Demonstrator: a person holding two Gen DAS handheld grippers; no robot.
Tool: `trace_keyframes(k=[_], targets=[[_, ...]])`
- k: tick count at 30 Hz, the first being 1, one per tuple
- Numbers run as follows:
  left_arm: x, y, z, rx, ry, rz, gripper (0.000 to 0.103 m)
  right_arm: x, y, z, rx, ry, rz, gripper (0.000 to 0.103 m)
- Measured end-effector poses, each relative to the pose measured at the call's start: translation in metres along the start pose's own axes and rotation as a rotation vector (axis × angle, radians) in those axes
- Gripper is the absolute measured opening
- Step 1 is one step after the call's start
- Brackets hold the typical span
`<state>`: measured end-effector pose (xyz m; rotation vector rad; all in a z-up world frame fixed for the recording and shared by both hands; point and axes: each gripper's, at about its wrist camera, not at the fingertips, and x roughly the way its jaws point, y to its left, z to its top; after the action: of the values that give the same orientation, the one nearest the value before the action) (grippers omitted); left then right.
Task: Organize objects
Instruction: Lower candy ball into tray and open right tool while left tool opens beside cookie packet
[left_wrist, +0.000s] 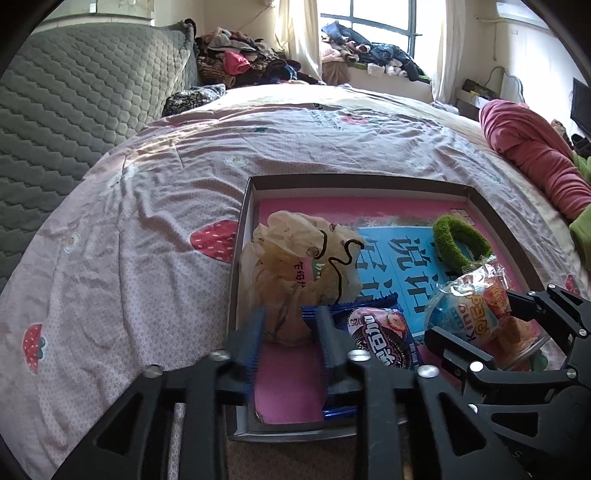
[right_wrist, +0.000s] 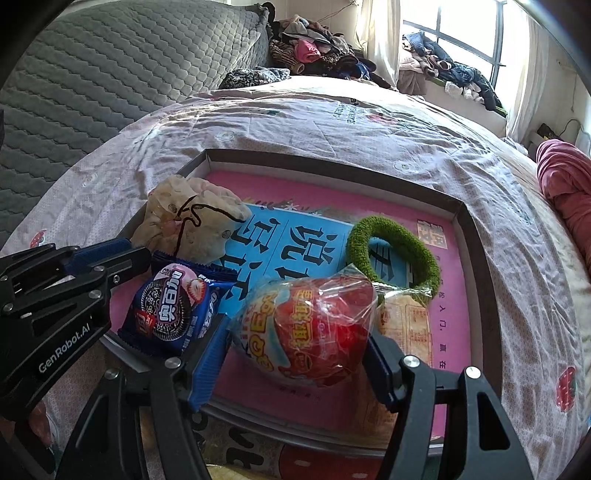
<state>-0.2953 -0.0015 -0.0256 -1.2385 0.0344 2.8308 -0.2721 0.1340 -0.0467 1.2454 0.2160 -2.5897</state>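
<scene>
A shallow grey tray (left_wrist: 373, 179) (right_wrist: 332, 166) lies on the bed, lined with a pink and blue booklet (left_wrist: 402, 266). In it are a crumpled cream bag (left_wrist: 306, 251) (right_wrist: 192, 218), a blue Oreo packet (left_wrist: 380, 336) (right_wrist: 173, 310), a green fuzzy ring (left_wrist: 460, 240) (right_wrist: 393, 251) and a wrapped egg-shaped snack (left_wrist: 469, 317) (right_wrist: 306, 328). My left gripper (left_wrist: 291, 350) is open over the tray's near left corner, its jaws either side of the cream bag's lower end. My right gripper (right_wrist: 295, 354) (left_wrist: 480, 321) is shut on the wrapped snack, just above the tray.
The bed has a pink strawberry-print sheet (left_wrist: 147, 221). A grey quilted headboard (left_wrist: 74, 103) is at the left. Piled clothes (left_wrist: 240, 59) lie at the back, and a pink bundle (left_wrist: 532, 155) lies at the right.
</scene>
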Motion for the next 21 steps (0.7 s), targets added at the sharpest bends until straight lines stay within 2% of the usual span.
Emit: trace_keyframes(k=[1,2,15,21], targets=[[-0.001,-0.001,0.000,0.002,-0.003,0.000,0.046,0.000,0.000,0.000,0.001,0.001,0.000,0.067],[-0.002,-0.001,0.000,0.003,-0.007,0.003,0.048,0.000,0.000,-0.001,0.002,0.000,0.000,0.067],[-0.009,0.004,0.001,-0.009,-0.021,0.001,0.054,-0.012,-0.004,0.000,0.023,-0.019,0.001,0.068],[-0.012,0.006,0.002,-0.018,-0.023,0.005,0.057,-0.019,-0.005,0.002,0.031,-0.035,-0.002,0.074]])
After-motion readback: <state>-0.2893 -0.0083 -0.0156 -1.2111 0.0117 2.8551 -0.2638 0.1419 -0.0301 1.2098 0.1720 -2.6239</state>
